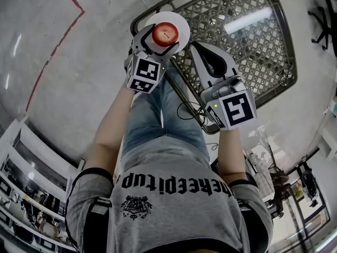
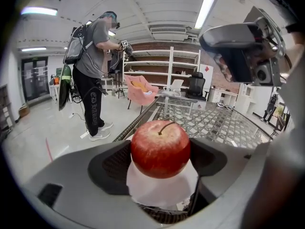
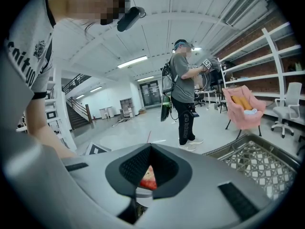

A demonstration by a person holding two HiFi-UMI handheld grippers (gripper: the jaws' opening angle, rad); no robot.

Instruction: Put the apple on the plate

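Observation:
A red apple [image 1: 165, 33] sits between the jaws of my left gripper [image 1: 160, 42], which is shut on it. It hangs just over a white plate [image 1: 181, 25] at the corner of the glass table. In the left gripper view the apple [image 2: 160, 148] fills the gap between the two dark pads, stem up, with the plate [image 2: 162, 192] right beneath it. My right gripper [image 1: 199, 50] is beside it to the right, shut and empty. Through its closed jaws only a sliver of the apple [image 3: 147, 179] shows.
The plate rests on a glass-topped wicker table [image 1: 247, 41] that extends away to the right. A person [image 2: 93, 70] wearing a backpack stands on the floor beyond, near a pink chair [image 2: 140, 87] and white shelves. A red line [image 1: 52, 51] marks the floor on the left.

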